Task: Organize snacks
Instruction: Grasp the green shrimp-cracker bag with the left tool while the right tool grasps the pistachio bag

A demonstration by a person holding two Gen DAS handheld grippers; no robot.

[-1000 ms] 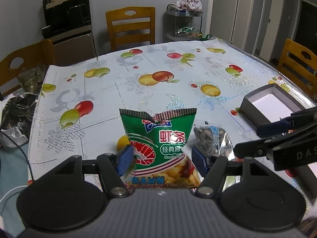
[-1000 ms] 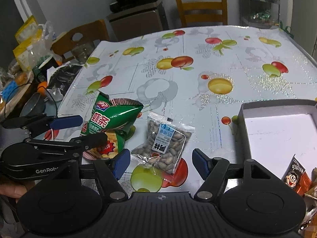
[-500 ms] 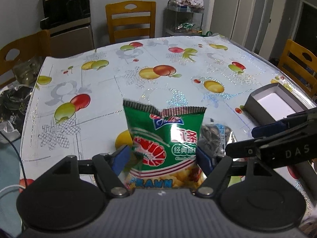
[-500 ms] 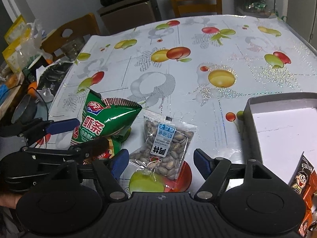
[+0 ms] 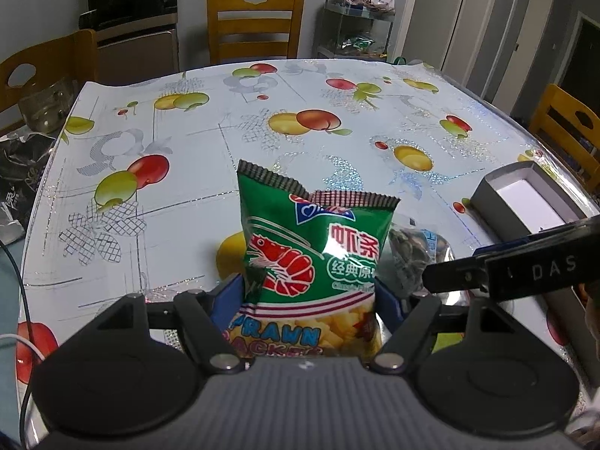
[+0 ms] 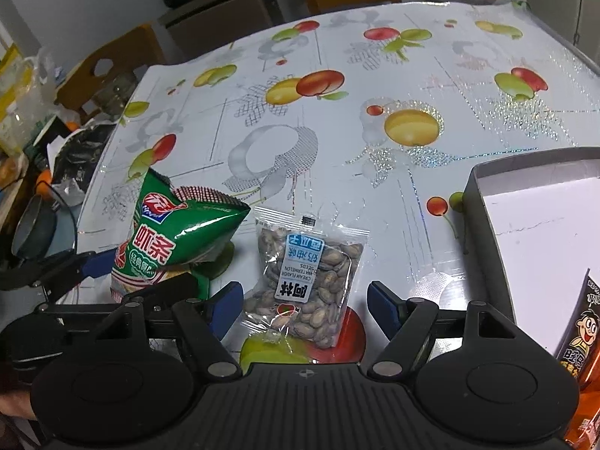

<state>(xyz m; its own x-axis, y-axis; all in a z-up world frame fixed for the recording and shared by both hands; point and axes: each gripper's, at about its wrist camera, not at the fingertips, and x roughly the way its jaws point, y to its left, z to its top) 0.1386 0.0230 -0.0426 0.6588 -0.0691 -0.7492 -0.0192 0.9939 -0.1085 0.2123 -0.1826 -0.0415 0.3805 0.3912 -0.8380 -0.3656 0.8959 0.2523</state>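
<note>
My left gripper (image 5: 308,300) is pinching the green prawn cracker bag (image 5: 315,262) at its lower half, one blue pad (image 5: 228,296) pressed against each side. The bag stands upright between my fingers, its crimped top edge uppermost and its printed face toward the left wrist camera. Seen from the right wrist camera, the same bag (image 6: 176,240) is raised off the fruit-print tablecloth (image 6: 337,142), with the left gripper (image 6: 123,273) clamped around its lower part.

Just to the right of that bag lies the clear packet of watermelon seeds (image 6: 307,281), flat on the tablecloth, label upward. In the left wrist view it shows only partly, behind the green bag's right edge (image 5: 416,251).

My right gripper (image 6: 305,305) is spread wide; its two blue pads (image 6: 382,307) sit on either side of the seed packet's near end and I see no contact with it. Its height above the cloth I cannot judge. From the left wrist camera the right gripper (image 5: 510,262) appears as a dark finger reaching in from the right edge.

Farther right stands the grey box (image 6: 483,232) with a white floor, open at the top, on the table's right side. An orange snack packet (image 6: 585,337) with a cartoon face lies at its near corner, cut off by the frame edge.
</note>
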